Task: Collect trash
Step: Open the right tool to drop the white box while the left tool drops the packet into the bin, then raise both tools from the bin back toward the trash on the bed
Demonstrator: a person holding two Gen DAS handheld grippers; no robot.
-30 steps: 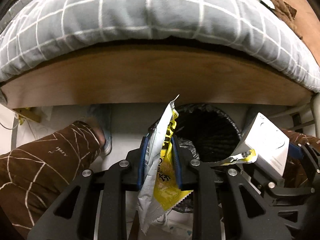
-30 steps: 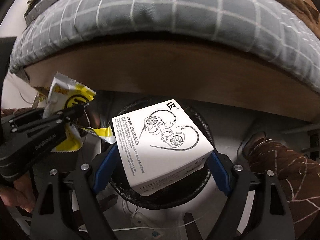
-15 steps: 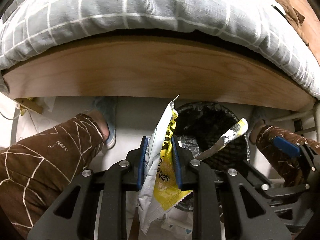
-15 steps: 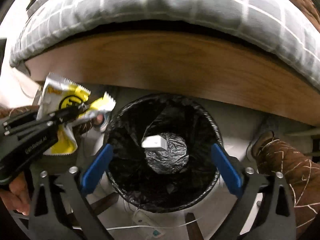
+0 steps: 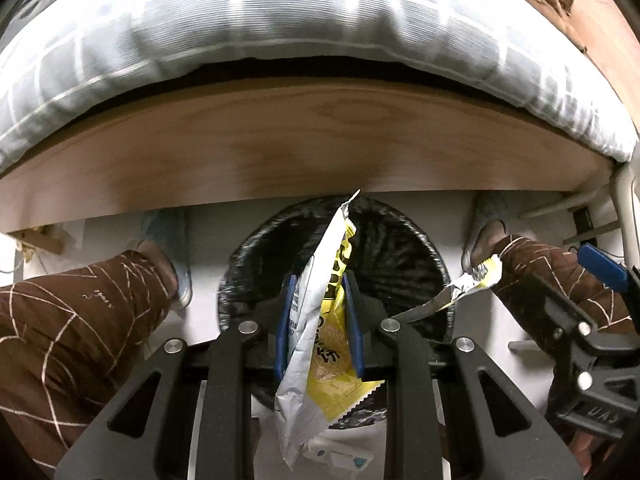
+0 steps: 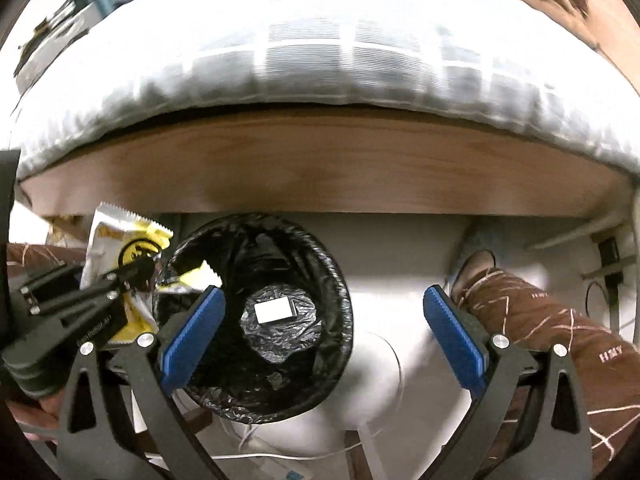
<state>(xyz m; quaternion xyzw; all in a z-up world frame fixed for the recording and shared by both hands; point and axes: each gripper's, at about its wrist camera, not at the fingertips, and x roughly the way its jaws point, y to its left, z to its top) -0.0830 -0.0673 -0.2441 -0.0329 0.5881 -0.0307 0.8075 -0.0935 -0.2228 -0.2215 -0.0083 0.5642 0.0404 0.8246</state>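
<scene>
Both views look down at a round trash bin [image 6: 260, 316] lined with a black bag, standing on the pale floor just in front of a wooden bed frame [image 5: 312, 148] under a grey checked duvet [image 5: 280, 28]. The person's legs in brown patterned trousers [image 5: 68, 320] stand on either side of the bin.

The right tongs [image 6: 324, 328] are spread wide and empty, hanging over the right side of the bin. 1 second ago they held a white earphone box [image 6: 273, 312] between their blue pads; half a second ago the box was already dropping, and now it lies flat at the bottom of the bin. That piece of trash is collected.

The left tongs [image 5: 320, 328] are pressed together on a yellow and silver snack wrapper [image 5: 320, 344], pinching it upright at its middle, with a loose torn strip [image 5: 472, 284] trailing off to the right. Since the earlier views these tongs have shifted so that the bin's mouth sits directly beyond the wrapper.

By the look of it, the wrapper is next: opening the left tongs here should let it fall in, though the light, crinkly film may flutter or cling to a pad
</scene>
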